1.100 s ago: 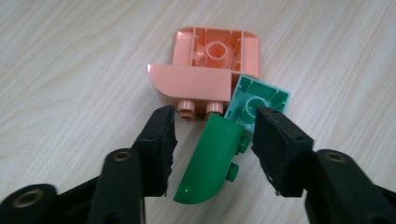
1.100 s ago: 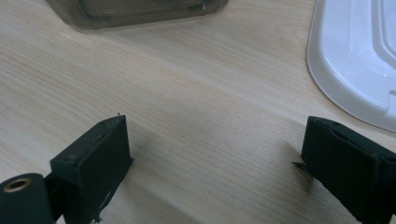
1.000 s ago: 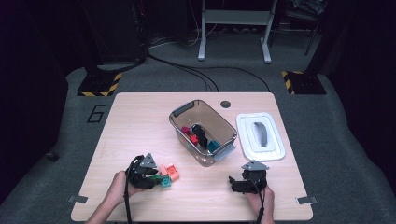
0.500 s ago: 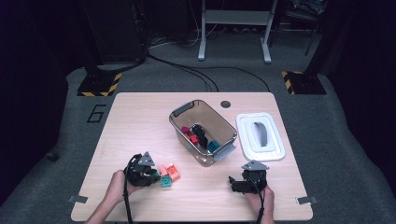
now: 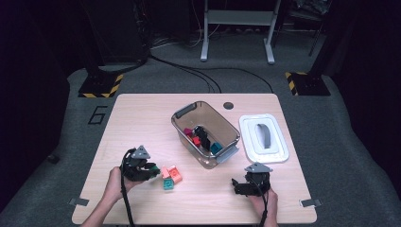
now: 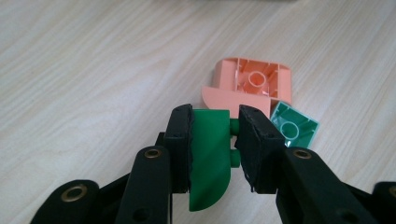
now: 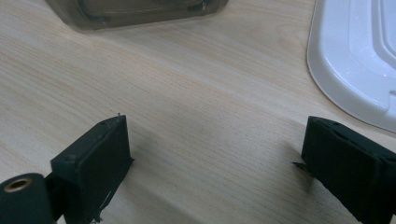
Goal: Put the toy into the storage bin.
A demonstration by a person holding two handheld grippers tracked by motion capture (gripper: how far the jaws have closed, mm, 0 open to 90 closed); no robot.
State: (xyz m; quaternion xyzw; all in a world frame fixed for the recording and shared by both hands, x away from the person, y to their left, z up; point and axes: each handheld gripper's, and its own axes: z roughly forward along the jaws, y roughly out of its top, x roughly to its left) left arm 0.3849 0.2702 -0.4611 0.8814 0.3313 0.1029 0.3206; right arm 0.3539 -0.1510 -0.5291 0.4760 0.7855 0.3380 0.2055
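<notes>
Left tongs [image 6: 215,135] low over the table [image 5: 142,118], near its front-left, clamped on a green block [image 6: 209,158] — peach block [image 6: 252,86] and teal block [image 6: 294,128] lie just beyond. Right tongs [image 7: 215,158] front-right, jaws wide apart, pointing toward the clear bin [image 5: 189,113] and white lid [image 5: 279,146]. Floor marking reads "6" [image 5: 98,115].

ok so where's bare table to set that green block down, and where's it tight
Free: the far-left tabletop beyond the left gripper, and the near strip between both grippers. Tight: beside the orange blocks, and between bin and white lid.
</notes>
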